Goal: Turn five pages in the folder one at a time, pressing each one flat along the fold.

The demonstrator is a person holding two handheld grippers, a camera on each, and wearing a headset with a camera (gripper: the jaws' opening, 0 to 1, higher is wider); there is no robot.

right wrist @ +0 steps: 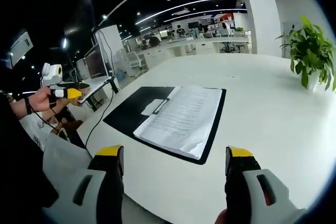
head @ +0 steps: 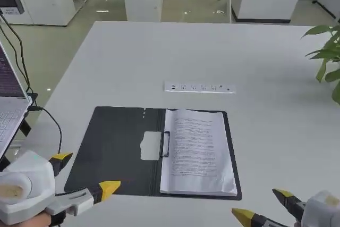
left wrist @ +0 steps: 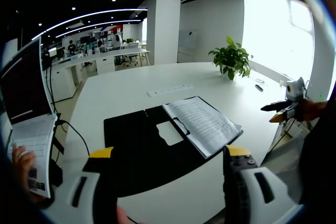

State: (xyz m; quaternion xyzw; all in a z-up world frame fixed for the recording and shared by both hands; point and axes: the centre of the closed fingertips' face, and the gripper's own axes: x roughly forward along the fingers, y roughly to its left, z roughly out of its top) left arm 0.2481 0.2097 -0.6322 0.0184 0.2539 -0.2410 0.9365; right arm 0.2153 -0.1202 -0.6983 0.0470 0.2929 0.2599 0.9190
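The left tongs (head: pixel 85 172) and right tongs (head: pixel 264 206) hover nearest the person, off the near edge of the surface (head: pixel 265 67). One sits by each near corner of the folder (head: pixel 117 152). Both are spread wide, hold nothing and touch nothing, which reads as a ready stance on either side of the work.

The folder lies open and flat near that edge, black inside cover to the left. The pages (head: pixel 197 150) are stacked on the right half, with a clip (head: pixel 166 143) at their spine edge. No sheet is lifted or lies on the left half, so I judge no page turned yet. The right tongs is closer to the stack's free edge, probably so it can lift the top sheet while the left presses the fold.

Beyond the folder is a power strip (head: pixel 199 87), with a laptop (head: pixel 10 110) far left and a plant (head: pixel 326 57) far right.
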